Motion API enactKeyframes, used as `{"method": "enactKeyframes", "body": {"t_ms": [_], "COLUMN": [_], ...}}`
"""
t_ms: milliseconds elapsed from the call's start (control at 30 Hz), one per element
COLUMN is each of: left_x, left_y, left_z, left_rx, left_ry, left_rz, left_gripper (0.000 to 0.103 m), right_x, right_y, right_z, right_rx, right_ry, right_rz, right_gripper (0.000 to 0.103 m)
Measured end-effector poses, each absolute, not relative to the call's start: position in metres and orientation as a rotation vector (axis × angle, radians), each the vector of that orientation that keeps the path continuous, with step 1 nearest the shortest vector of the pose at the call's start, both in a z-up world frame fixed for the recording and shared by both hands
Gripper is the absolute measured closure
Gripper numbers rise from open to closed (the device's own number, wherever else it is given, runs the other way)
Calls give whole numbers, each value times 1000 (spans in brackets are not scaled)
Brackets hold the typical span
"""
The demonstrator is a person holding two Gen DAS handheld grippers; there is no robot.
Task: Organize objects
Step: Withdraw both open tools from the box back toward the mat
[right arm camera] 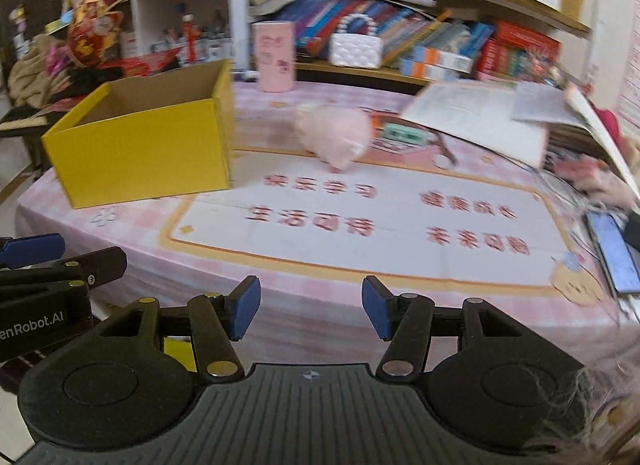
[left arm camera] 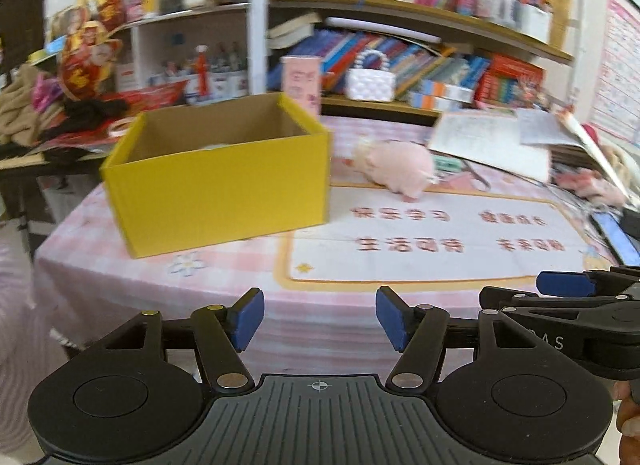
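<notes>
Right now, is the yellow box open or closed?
Open. The yellow box has no lid on top, and its brown inner walls show in both views.

On the worktop [left arm camera: 240, 277]: one yellow box [left arm camera: 216, 181], one pink plush pig [left arm camera: 396, 169], one pink cylinder tin [left arm camera: 301, 83], one printed mat [left arm camera: 432, 249], and one phone [right arm camera: 614, 253] at the right edge. Two claws, the left claw [left arm camera: 320, 319] and the right claw [right arm camera: 310, 313].
</notes>
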State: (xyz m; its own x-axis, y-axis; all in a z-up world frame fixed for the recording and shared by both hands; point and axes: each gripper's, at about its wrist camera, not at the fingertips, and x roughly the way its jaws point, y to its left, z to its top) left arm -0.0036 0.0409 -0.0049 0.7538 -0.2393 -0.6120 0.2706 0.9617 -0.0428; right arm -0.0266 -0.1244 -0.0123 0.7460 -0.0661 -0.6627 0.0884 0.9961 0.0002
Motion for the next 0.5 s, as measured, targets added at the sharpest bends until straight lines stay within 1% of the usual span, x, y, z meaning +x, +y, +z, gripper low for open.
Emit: {"method": "enactKeyframes", "body": {"t_ms": [200, 267, 500], "left_x": [-1, 1, 13], "left_y": [14, 5, -32], "left_z": [-5, -6, -8], "left_rx": [85, 92, 113], "left_ry": [662, 664, 674], "left_rz": [-361, -380, -442], "left_gripper": [38, 35, 34], "right_x": [-38, -40, -40], "right_y": [-153, -160, -193], "right_z": [-13, -12, -14], "right_rx": [84, 92, 115], "right_ry": [724, 720, 727], "right_rz": [-178, -203, -275], "right_gripper": [49, 49, 47]}}
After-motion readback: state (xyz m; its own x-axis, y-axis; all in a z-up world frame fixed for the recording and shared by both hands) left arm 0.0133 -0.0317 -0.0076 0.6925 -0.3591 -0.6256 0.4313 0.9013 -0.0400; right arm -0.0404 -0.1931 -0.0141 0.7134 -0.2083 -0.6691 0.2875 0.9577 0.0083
